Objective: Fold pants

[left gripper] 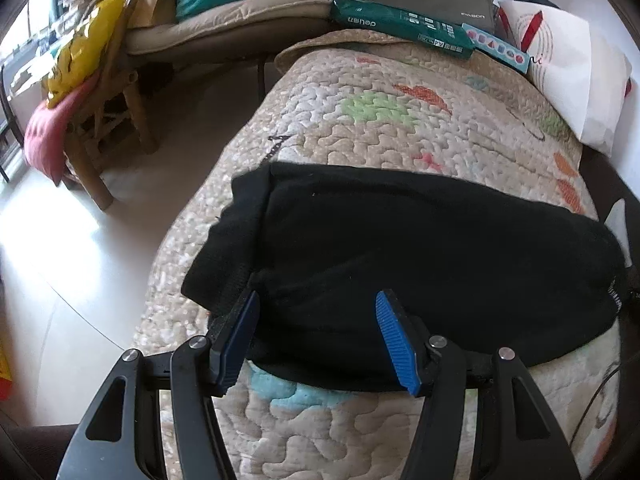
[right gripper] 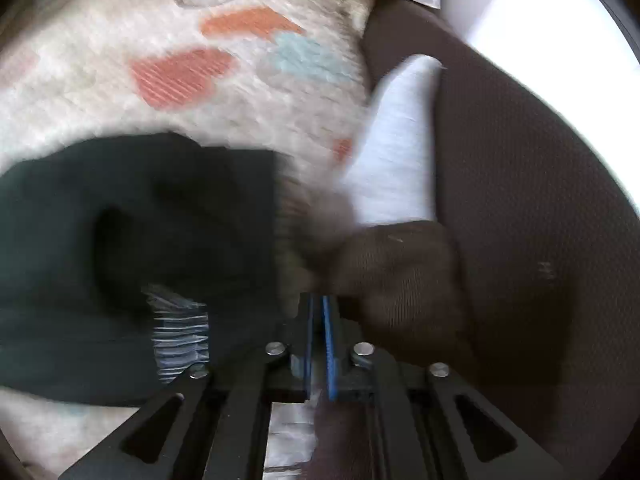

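Black pants [left gripper: 400, 264] folded into a compact block, lying across quilted cover [left gripper: 400, 120] of a padded surface; 1 narrow flap of the fabric offset along the block's left edge in the left wrist view.

Left gripper [left gripper: 318, 332] above near edge of pants, pointed steeply down. Fingers [left gripper: 394, 344] apart, blue pads facing each other over the black fabric; nothing pinched between them. Contact with fabric: cannot tell.

Right gripper [right gripper: 319, 340] beside the right end of pants [right gripper: 140, 240], over the border between quilt and brown mesh fabric [right gripper: 520, 200]. Fingers [right gripper: 330, 344] pressed together, pads almost touching; nothing seen between them. Right wrist view motion-blurred, fine detail lost.

White label [right gripper: 180, 332] showing on the pants end close to right gripper. White cloth [right gripper: 396, 140] lying between quilt and brown mesh.

Background, left wrist view: green box [left gripper: 400, 26] at far edge of quilt, white paper bag [left gripper: 572, 76] at right, wooden chair [left gripper: 108, 120] with yellow bag [left gripper: 86, 48] at left.
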{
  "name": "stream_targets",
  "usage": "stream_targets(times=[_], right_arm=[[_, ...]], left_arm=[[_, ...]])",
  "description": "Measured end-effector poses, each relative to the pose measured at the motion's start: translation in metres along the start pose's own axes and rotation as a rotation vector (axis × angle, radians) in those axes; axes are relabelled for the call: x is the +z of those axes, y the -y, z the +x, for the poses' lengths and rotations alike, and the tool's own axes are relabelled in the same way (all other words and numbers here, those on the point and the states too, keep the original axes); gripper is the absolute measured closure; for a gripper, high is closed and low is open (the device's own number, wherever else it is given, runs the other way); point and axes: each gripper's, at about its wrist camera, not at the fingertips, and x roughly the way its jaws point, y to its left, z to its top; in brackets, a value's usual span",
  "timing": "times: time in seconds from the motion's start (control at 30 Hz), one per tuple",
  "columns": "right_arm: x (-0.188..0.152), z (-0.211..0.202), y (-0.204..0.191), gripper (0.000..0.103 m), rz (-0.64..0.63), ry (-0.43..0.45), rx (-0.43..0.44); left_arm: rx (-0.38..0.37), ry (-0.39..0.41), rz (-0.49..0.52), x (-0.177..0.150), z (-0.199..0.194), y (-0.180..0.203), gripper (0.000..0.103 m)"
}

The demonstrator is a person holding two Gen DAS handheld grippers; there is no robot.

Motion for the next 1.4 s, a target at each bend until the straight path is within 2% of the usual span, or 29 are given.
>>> stream_targets(times=[0.07, 0.13, 0.17, 0.2, 0.23, 0.27, 0.3, 0.37, 0.43, 0.57, 0.63, 0.7, 0.83, 0.9, 0.97, 1.07, 1.17, 1.23, 1.33, 1.4], right_arm=[[-0.001, 0.005, 0.005, 0.099, -0.004, -0.006, 0.078], [-0.002, -0.008, 0.023, 0.098, 0.077, 0.021, 0.141], [-0.001, -0.017, 0.030, 0.094, 0.112, 0.047, 0.141], [0.000, -0.027, 0.036, 0.087, 0.140, 0.082, 0.134], [0.000, -0.040, 0.040, 0.076, 0.164, 0.134, 0.136], [0.003, -0.055, 0.040, 0.069, 0.174, 0.187, 0.169], [0.006, -0.065, 0.035, 0.056, 0.168, 0.220, 0.218], [0.014, -0.078, 0.016, 0.051, 0.133, 0.246, 0.305], [0.028, -0.085, -0.019, 0.051, 0.066, 0.248, 0.385], [0.060, -0.093, -0.094, 0.052, -0.077, 0.284, 0.472], [0.067, -0.091, -0.127, 0.059, -0.115, 0.280, 0.479], [0.065, -0.081, -0.149, 0.069, -0.153, 0.238, 0.447], [0.029, -0.062, -0.153, 0.073, -0.195, 0.148, 0.471], [0.005, -0.063, -0.144, 0.073, -0.201, 0.146, 0.490], [-0.001, -0.065, -0.138, 0.073, -0.195, 0.143, 0.511], [0.003, -0.061, -0.134, 0.073, -0.177, 0.121, 0.550], [0.006, -0.062, -0.136, 0.072, -0.195, 0.121, 0.555], [0.011, -0.065, -0.135, 0.071, -0.194, 0.120, 0.566], [0.031, -0.071, -0.127, 0.071, -0.125, 0.140, 0.619], [0.047, -0.074, -0.129, 0.071, -0.112, 0.137, 0.627]], left_arm=[[-0.019, 0.001, -0.009, 0.000, -0.003, -0.002, 0.043], [-0.039, -0.002, -0.024, 0.002, -0.005, -0.004, 0.043], [-0.048, -0.002, -0.033, 0.003, -0.007, -0.005, 0.043], [-0.053, 0.003, -0.040, 0.003, -0.008, -0.006, 0.043], [-0.057, 0.010, -0.045, 0.004, -0.009, -0.006, 0.043], [-0.052, 0.016, -0.047, 0.004, -0.009, -0.007, 0.043], [-0.034, 0.007, -0.040, 0.004, -0.007, -0.006, 0.042], [0.000, -0.041, -0.029, 0.001, 0.004, -0.006, 0.043], [0.016, -0.046, -0.011, -0.003, 0.006, -0.002, 0.043], [0.069, -0.036, 0.070, -0.008, 0.006, 0.010, 0.042], [0.072, -0.041, 0.075, -0.008, 0.008, 0.008, 0.042], [0.069, -0.041, 0.076, -0.008, 0.008, 0.007, 0.042], [0.080, -0.049, 0.078, -0.007, 0.011, 0.009, 0.042], [0.094, -0.049, 0.085, -0.006, 0.011, 0.013, 0.040], [0.102, -0.044, 0.094, -0.006, 0.011, 0.017, 0.040], [0.074, 0.007, 0.083, -0.004, -0.002, 0.017, 0.040], [0.090, 0.098, 0.119, -0.001, -0.015, 0.025, 0.040], [0.101, 0.070, 0.138, -0.001, -0.007, 0.030, 0.040], [0.121, 0.004, 0.153, -0.006, 0.011, 0.034, 0.040], [0.138, 0.011, 0.175, -0.008, 0.013, 0.036, 0.040]])
